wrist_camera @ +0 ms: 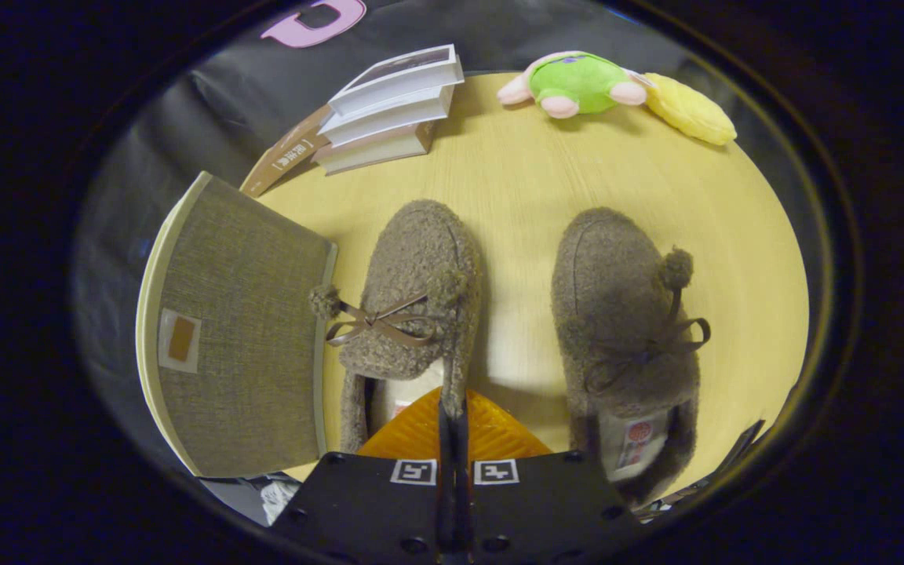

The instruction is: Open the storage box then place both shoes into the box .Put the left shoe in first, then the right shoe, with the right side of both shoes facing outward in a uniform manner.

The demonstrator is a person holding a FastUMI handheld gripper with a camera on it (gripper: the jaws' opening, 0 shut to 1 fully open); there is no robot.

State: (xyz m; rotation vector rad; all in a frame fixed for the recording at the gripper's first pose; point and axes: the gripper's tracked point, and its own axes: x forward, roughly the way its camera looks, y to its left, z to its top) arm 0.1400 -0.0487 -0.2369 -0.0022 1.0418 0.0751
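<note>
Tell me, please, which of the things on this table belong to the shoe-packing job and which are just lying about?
For the job: storage box, lid closed; shoe beside the box, its side wall pinched in the gripper; other shoe.

Lying about: stack of books; green plush toy; yellow plush toy.

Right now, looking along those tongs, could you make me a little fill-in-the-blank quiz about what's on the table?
1. The tongs are pinched on the rim of the ____ of the two fuzzy brown shoes, the one beside the storage box.
2. At the table's far edge lies a plush toy whose body is ____.
3. Beyond the storage box sits a stack of ____.
4. The storage box's lid is ____.

Missing words: left; green; books; closed
</note>
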